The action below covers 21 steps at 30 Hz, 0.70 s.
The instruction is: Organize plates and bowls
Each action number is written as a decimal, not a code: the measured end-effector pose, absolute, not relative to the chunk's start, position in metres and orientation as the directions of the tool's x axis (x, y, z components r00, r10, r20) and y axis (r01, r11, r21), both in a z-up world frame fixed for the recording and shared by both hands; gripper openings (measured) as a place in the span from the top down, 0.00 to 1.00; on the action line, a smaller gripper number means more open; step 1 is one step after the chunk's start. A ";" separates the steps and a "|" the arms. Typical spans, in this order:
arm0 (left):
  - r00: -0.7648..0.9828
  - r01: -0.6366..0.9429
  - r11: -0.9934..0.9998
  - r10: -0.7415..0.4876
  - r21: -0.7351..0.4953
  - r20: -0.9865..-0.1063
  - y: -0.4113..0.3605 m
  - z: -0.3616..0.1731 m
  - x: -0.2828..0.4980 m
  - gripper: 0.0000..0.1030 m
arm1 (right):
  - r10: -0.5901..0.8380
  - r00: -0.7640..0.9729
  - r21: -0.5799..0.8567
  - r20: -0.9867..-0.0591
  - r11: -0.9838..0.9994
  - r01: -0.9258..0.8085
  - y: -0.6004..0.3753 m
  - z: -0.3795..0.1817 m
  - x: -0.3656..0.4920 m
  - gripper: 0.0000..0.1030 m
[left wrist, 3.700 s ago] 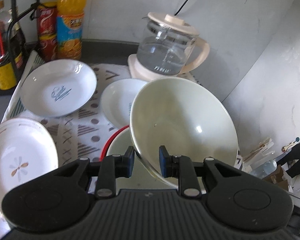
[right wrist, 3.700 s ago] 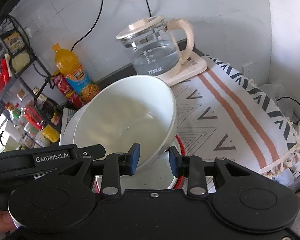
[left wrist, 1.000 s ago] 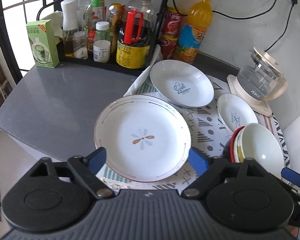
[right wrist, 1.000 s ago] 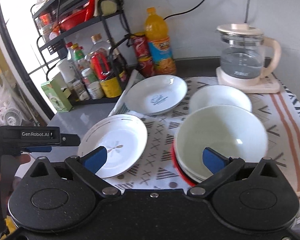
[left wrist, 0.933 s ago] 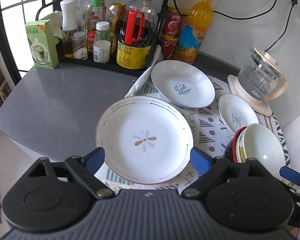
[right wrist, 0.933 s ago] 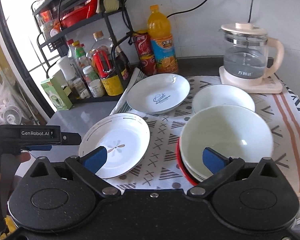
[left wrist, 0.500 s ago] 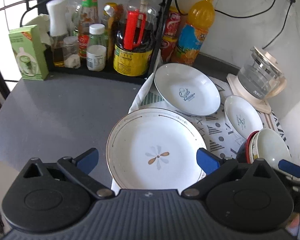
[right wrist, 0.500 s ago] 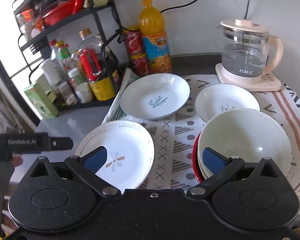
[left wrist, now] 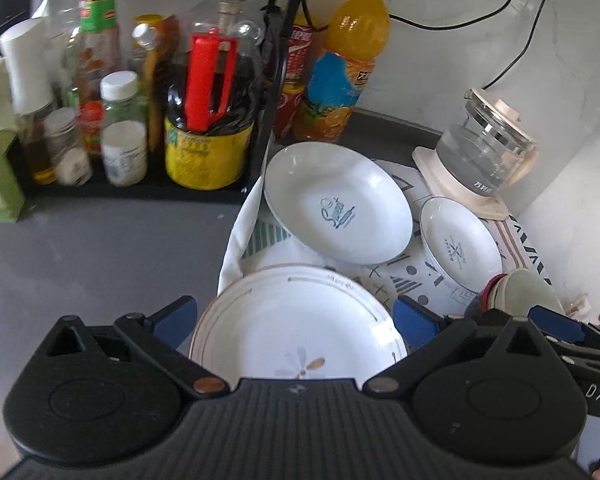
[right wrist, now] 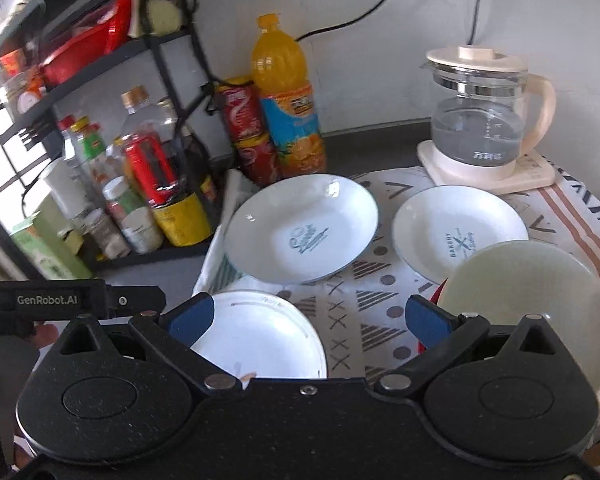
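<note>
Left wrist view has the left gripper (left wrist: 294, 322) spread wide with nothing between its blue pads, hanging right over the flower plate (left wrist: 300, 332) at the bottom middle of the frame. Its jaws have just been opening, and no dish is in them. Progress looks partial to me: the bowls (right wrist: 528, 300) are already nested in one stack at the lower right of the right wrist view, a cream one on top with a red rim peeking out underneath. The plates aren't stacked yet, though. Besides the flower plate there's the big plate (right wrist: 302, 228) with a blue logo in the middle of the frame and the small plate (right wrist: 458, 232) to its right, all lying apart on the patterned cloth (right wrist: 364, 320). So I'd guess gathering those three is what's left. Right gripper (right wrist: 306, 318) is also wide open and empty. Right wrist view shows the kettle (right wrist: 486, 120) side-on and the bowl stack properly, plus the other tool's handle at far left; left wrist view barely catches the bowls but gives a closer look at the bottles (left wrist: 210, 92) on the rack at upper left.
</note>
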<state>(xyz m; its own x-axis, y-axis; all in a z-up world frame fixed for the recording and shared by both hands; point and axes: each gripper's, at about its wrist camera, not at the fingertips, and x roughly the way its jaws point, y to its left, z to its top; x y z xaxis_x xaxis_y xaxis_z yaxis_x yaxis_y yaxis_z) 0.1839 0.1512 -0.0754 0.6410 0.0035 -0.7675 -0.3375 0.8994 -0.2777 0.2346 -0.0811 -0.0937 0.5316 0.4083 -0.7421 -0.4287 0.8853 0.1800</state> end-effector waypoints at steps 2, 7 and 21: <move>0.642 -0.329 0.901 -0.007 -0.284 -0.767 0.158 -0.078 0.193 0.00 | 0.396 0.546 0.185 -0.738 0.897 -0.401 -0.077 -0.096 0.240 0.00; 0.649 -0.293 0.915 -0.021 -0.276 -0.760 0.174 -0.081 0.215 0.00 | 0.354 0.571 0.170 -0.741 0.921 -0.350 -0.067 -0.101 0.252 0.00; 0.597 -0.235 0.934 -0.079 -0.269 -0.798 0.186 -0.101 0.278 0.00 | 0.265 0.589 0.175 -0.763 0.963 -0.206 -0.052 -0.118 0.293 0.05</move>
<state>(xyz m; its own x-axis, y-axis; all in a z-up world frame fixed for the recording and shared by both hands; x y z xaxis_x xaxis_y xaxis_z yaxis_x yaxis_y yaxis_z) 0.2785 0.1865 -0.1010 0.5971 -0.0795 -0.7982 -0.2353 0.9340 -0.2690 0.2931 -0.0524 -0.1178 0.5890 0.2650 -0.7635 -0.2058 0.9628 0.1754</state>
